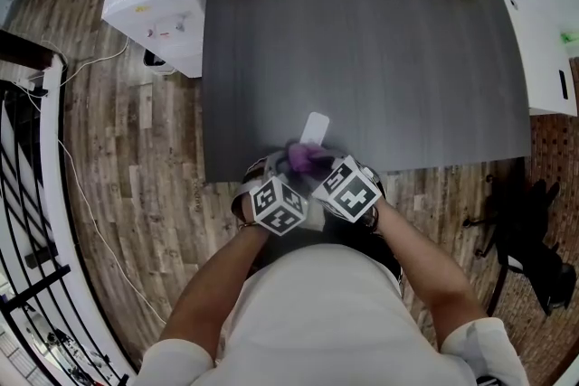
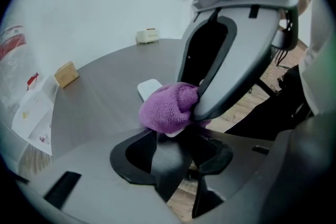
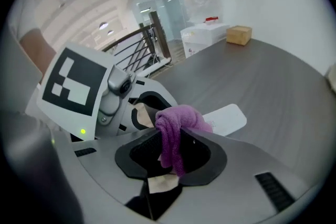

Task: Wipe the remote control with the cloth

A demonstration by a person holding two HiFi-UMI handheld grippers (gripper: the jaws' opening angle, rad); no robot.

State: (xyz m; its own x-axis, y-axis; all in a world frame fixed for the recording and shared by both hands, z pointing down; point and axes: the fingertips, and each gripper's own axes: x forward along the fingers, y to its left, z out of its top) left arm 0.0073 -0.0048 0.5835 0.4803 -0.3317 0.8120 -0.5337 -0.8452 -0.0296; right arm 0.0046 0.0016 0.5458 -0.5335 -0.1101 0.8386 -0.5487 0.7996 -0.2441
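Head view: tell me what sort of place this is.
Probably an office or similar workplace, indoors: a big dark table, a white water dispenser beside it, a wood-plank floor and a black railing.

Purple cloth (image 2: 167,113) atop white remote control (image 2: 149,87) on dark table (image 2: 100,97).

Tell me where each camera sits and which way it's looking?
Head view: on the person's head, facing steeply down at the dark table; both forearms, the shirt, the left gripper and right gripper show.
Left gripper view: rides the left gripper, facing along its jaws at the remote control; the right gripper looms opposite.
Right gripper view: rides the right gripper, facing along its jaws, which pinch the purple cloth; the left gripper shows opposite.
Both gripper views share the cloth, remote control and table.
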